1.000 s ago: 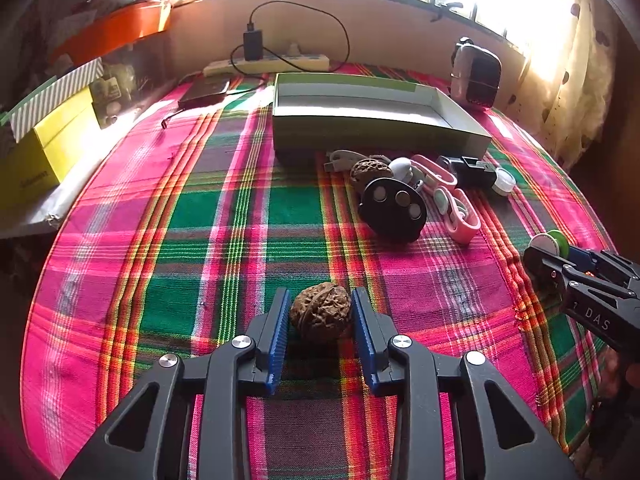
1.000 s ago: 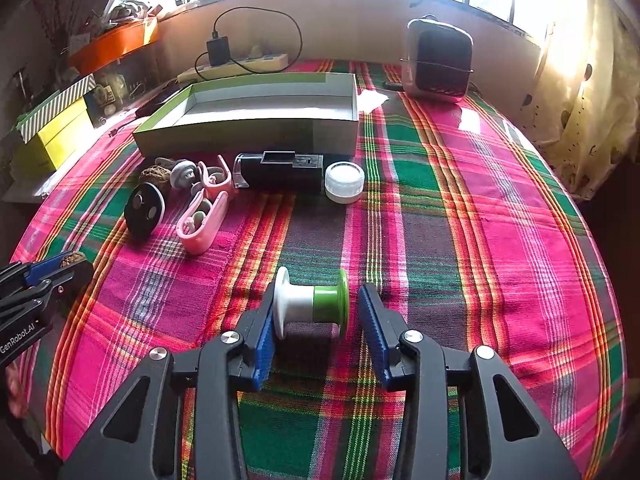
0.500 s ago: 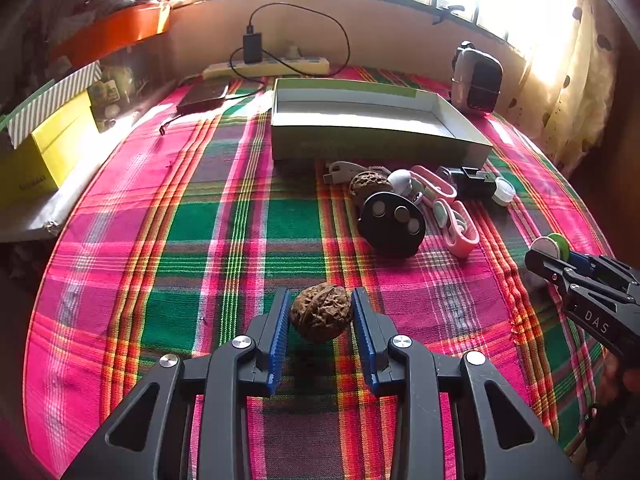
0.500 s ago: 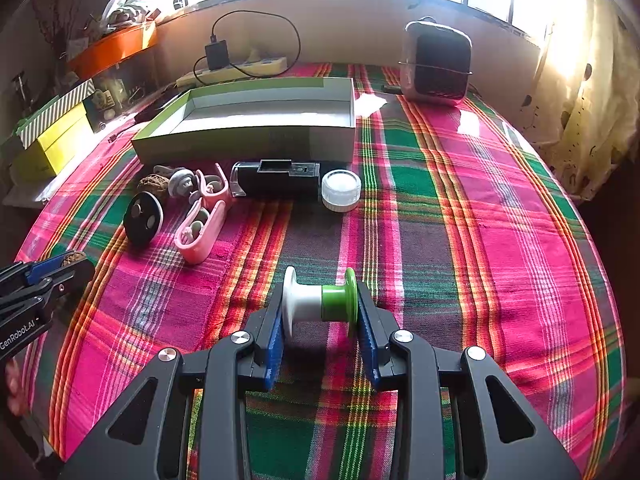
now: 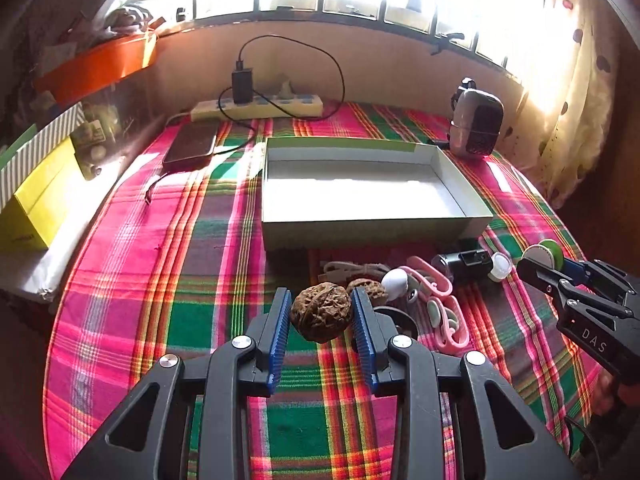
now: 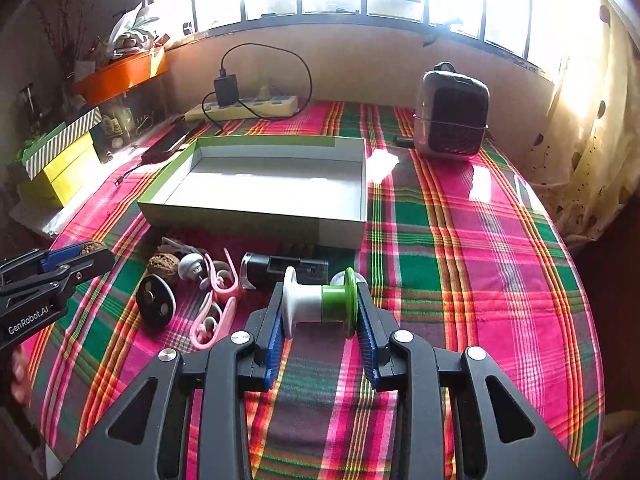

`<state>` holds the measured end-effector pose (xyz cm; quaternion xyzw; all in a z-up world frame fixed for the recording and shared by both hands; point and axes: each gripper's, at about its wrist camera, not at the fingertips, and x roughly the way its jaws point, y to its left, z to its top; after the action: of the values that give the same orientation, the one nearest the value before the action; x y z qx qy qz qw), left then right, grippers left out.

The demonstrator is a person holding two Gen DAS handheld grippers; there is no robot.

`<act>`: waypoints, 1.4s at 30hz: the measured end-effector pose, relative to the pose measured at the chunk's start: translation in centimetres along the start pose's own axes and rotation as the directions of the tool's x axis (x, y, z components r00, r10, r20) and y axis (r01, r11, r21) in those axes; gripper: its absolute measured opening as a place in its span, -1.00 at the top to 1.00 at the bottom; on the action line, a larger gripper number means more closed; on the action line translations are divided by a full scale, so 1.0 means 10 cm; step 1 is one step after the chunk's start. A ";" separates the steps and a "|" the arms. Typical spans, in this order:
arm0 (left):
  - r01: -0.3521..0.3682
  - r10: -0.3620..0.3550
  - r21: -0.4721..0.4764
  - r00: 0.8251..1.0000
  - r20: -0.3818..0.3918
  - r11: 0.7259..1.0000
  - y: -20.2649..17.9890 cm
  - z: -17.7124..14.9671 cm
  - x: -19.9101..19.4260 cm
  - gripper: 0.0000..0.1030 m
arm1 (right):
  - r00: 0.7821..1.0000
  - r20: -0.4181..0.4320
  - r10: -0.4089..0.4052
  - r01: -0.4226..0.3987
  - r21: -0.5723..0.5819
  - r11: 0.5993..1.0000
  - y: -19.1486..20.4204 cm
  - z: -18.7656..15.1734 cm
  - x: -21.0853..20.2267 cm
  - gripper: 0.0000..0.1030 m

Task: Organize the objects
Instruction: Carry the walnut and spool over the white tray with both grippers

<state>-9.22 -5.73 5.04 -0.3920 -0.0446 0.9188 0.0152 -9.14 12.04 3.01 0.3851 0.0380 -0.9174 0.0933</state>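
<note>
1. Left wrist view: left gripper (image 5: 322, 316) clamps a walnut (image 5: 321, 317) between its blue pads, clear of the plaid cloth (image 5: 160, 280). Open box (image 5: 372, 220) at 12 o'clock, empty. Second walnut (image 5: 370, 289), pink earhooks (image 5: 444, 312) at 2 o'clock.
2. Right wrist view: right gripper (image 6: 320, 308) grips a white-and-green spool (image 6: 320, 303) by its flanges, raised above the cloth. Box (image 6: 256, 216) at 11 o'clock; black disc (image 6: 155, 306) at 9 o'clock.

Two walnuts (image 5: 321, 312) (image 5: 367, 289), one spool (image 6: 320, 302), one box (image 5: 362, 224), two pink clips (image 6: 209, 322) (image 6: 226, 280)
</note>
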 end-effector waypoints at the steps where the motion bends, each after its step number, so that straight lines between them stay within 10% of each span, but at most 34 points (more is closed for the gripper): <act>1: -0.003 0.003 -0.001 1.000 0.002 1.000 0.01 0.05 0.02 0.44 | 1.000 0.004 0.002 -0.002 -0.003 1.000 0.01 0.05 0.02 0.35; 22: -0.014 0.013 -0.008 0.998 -0.056 1.000 0.15 0.97 0.99 0.44 | 0.999 -0.035 0.015 -0.016 -0.023 1.000 -0.10 1.01 1.00 0.35; 42: -0.037 0.042 0.036 0.991 -0.124 0.999 0.13 1.15 1.55 0.44 | 0.992 -0.127 0.000 -0.006 -0.044 0.999 -0.15 1.18 1.61 0.35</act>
<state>-28.28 -6.82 1.68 -0.4490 -0.0201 0.8933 0.0065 -28.75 9.50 -0.23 0.4404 0.0636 -0.8899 0.1006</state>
